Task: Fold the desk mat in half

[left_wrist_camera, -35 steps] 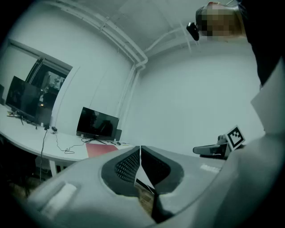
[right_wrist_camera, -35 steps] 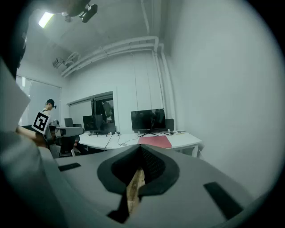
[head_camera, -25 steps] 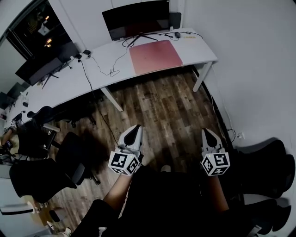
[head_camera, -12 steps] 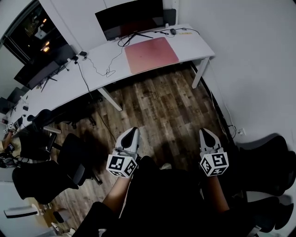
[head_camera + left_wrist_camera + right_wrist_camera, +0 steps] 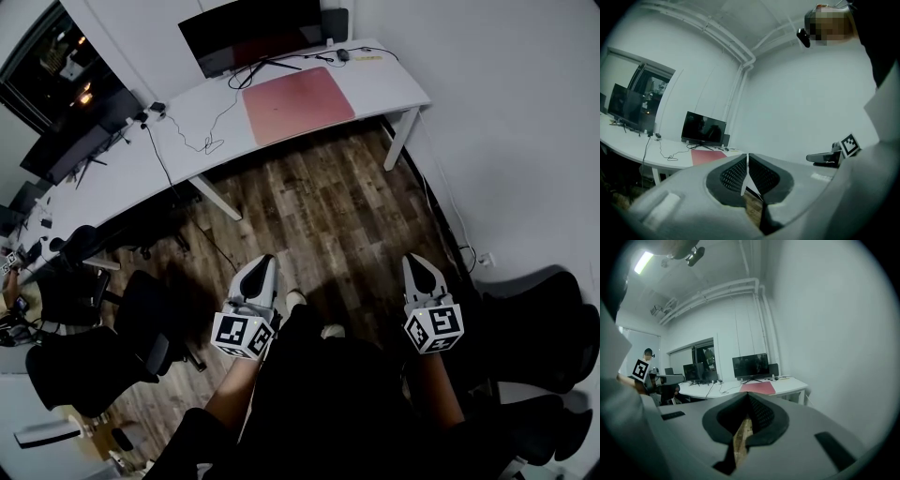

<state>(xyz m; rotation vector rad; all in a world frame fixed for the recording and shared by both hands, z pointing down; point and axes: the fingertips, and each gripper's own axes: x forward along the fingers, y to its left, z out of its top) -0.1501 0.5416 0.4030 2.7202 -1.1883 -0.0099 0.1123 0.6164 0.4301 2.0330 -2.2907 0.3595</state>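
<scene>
1. The white desk (image 5: 131, 173) stands well ahead of both pairs of jaws.
2. The pink desk mat (image 5: 298, 101) lies flat and unfolded on it, apparently just before a dark monitor (image 5: 253, 33).
3. The left gripper (image 5: 266, 262) and right gripper (image 5: 415, 262) hold their jaws pressed together, empty.

The desk mat (image 5: 298, 103) was pinkish red and rectangular. It lay flat and unfolded on the white desk (image 5: 394, 86), before the monitor (image 5: 251, 33).

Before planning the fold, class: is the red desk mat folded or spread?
Spread: the desk mat lies flat as one sheet on the white desk.
</scene>
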